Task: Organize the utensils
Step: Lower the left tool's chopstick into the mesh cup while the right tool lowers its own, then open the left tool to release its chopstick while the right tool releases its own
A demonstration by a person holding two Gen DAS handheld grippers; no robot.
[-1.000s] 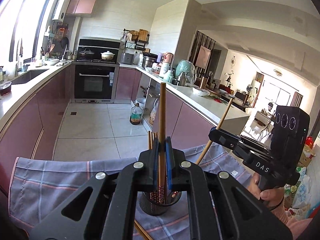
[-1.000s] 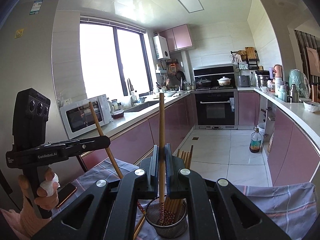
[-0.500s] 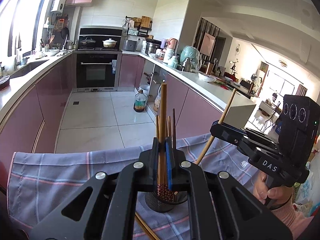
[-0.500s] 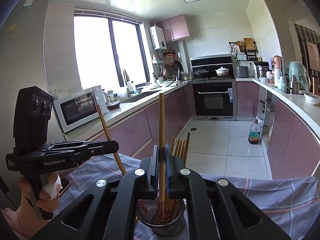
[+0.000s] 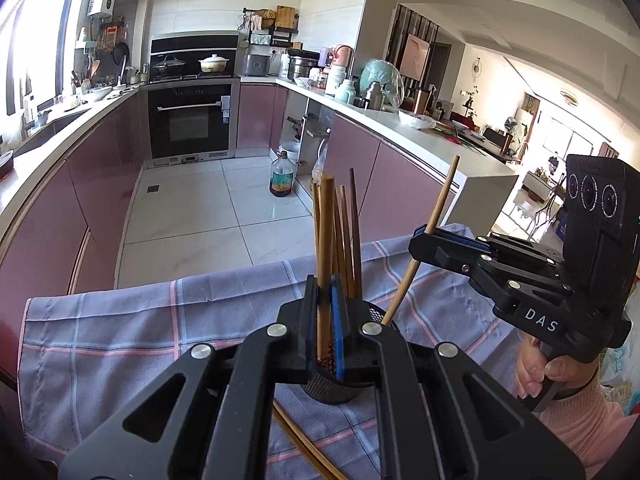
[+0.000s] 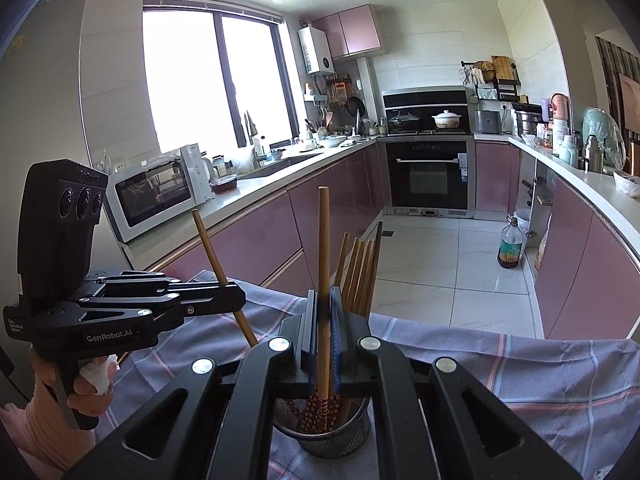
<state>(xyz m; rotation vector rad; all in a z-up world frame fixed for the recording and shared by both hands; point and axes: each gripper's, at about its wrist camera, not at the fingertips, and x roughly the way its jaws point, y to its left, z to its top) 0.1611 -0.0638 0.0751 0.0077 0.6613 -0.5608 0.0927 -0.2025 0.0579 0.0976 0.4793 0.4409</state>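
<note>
Left gripper (image 5: 325,320) clamped on upright chopstick (image 5: 325,240), right gripper (image 6: 324,328) clamped on another chopstick (image 6: 323,264), both tips inside mesh holder (image 6: 332,438) below, near edge of checked cloth (image 6: 520,368)

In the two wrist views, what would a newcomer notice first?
First, the left gripper and the right gripper, each shut on one wooden chopstick, both lowered into the mesh chopstick holder. The holder stands on a checked cloth and already holds a bundle of chopsticks.
</note>
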